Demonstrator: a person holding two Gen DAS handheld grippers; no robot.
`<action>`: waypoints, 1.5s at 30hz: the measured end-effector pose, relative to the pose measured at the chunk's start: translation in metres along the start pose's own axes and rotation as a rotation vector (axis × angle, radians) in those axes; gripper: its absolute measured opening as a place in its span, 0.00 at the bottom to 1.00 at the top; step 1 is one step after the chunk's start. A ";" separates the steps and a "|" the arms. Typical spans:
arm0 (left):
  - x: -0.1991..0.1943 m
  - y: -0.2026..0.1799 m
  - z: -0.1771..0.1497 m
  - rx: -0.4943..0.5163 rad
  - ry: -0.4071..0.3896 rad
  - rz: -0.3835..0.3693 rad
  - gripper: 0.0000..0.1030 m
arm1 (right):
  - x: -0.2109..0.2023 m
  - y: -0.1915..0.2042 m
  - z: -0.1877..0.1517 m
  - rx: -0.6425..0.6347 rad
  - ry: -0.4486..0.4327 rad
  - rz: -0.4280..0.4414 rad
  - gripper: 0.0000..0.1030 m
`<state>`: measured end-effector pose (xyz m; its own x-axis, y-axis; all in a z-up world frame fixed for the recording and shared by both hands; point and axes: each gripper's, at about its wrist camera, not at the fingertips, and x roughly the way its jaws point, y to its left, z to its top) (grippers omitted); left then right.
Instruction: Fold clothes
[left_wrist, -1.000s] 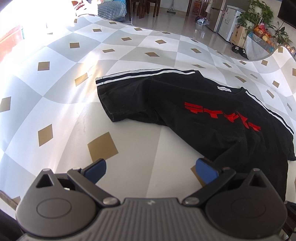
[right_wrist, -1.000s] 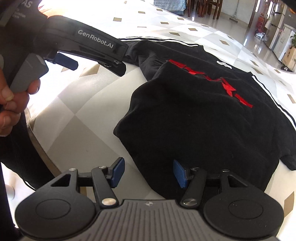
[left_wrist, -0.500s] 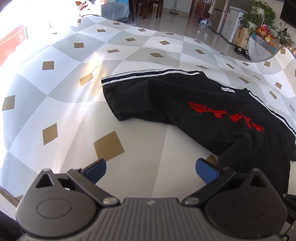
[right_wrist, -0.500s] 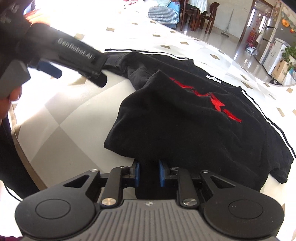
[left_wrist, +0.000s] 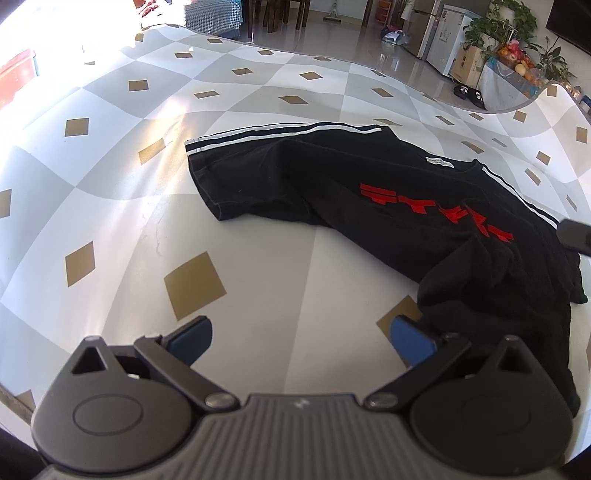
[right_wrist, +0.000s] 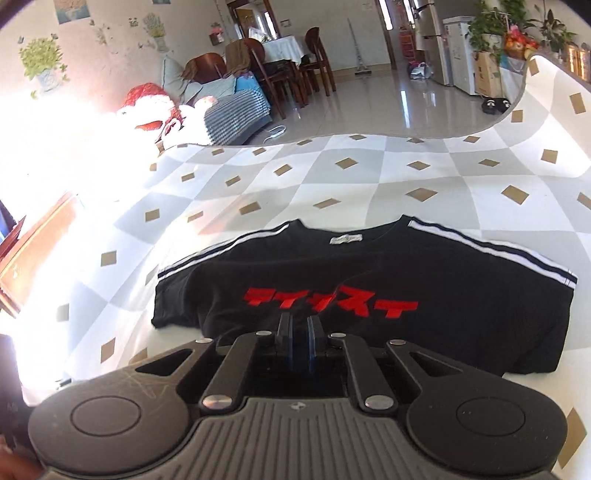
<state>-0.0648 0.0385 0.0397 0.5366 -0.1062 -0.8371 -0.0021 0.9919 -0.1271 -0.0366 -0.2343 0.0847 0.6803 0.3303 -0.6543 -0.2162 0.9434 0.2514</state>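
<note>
Left wrist view: the left claw (left_wrist: 301, 332), its blue-padded fingers (left_wrist: 190, 332) spread wide apart and gripping nothing, hovers over the near edge of the desk (left_wrist: 110, 206), whose smooth covering is checkered in white and grey with gold diamonds. The black T-shirt (left_wrist: 332, 192), soft matte knit with white shoulder stripes and red block lettering (left_wrist: 436, 210), lies toward the desk's right side; its lower part is bunched into a raised fold beside the right-hand finger, whether touching it cannot be told. A dark tip of the right claw (left_wrist: 574, 240) enters at the right frame border above the cloth. Right wrist view: the right claw (right_wrist: 300, 343) has its fingers pressed together, clamped on the T-shirt (right_wrist: 369, 266) at its near hem. The garment spreads flat beyond, neck label (right_wrist: 344, 240) toward the far edge of the desk (right_wrist: 369, 173), sleeves out to either side. Behind the desk stand wooden chairs (right_wrist: 314, 55), a checked cushion (right_wrist: 236, 114) and potted plants (right_wrist: 491, 22).
</note>
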 end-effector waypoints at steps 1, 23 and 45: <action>0.001 -0.003 -0.001 0.009 0.001 -0.012 1.00 | 0.001 -0.004 0.004 -0.009 0.008 -0.003 0.08; 0.022 -0.031 0.016 0.040 0.002 -0.203 1.00 | 0.024 0.031 -0.064 -0.442 0.266 0.096 0.42; 0.041 -0.034 0.035 -0.019 0.052 -0.345 1.00 | 0.041 0.099 -0.138 -0.899 0.144 -0.007 0.52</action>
<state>-0.0130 0.0034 0.0286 0.4647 -0.4387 -0.7692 0.1562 0.8957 -0.4164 -0.1261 -0.1234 -0.0156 0.6027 0.2684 -0.7515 -0.7182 0.5930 -0.3642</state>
